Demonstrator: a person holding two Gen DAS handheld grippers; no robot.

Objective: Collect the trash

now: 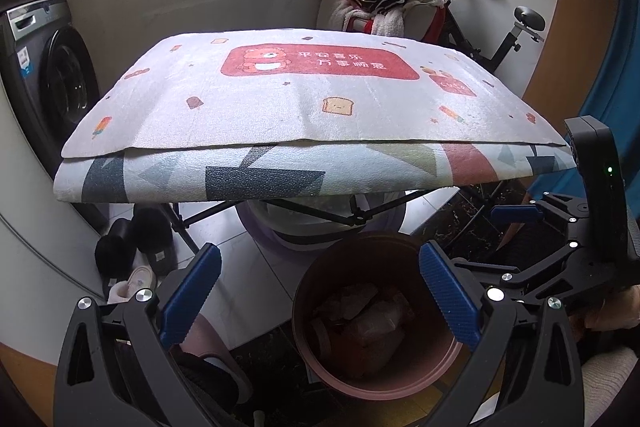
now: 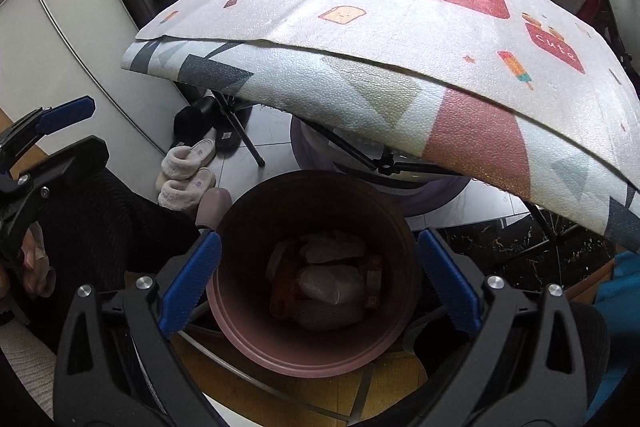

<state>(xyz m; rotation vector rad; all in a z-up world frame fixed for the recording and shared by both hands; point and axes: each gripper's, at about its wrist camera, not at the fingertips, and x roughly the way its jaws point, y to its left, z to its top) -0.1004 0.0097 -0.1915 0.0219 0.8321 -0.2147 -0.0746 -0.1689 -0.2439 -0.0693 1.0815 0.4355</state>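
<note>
pink bin (image 2: 316,279) sits on the floor in front of the worktop (image 2: 400,39), crumpled wrappers (image 2: 332,279) piled inside, maybe plastic, hard to tell. right claw (image 2: 318,281) hangs over it, jaws spread wide, holding nothing. left claw (image 1: 320,301) just beside, also wide open and bare. slippers (image 2: 186,171) lie nearby.

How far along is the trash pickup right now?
Mostly done, it seems: crumpled wrappers lie inside the brown bin, and no trash shows on the mat-covered table. Nothing is in hand; the left gripper and right gripper are both open over the bin. Nothing visibly left.
</note>
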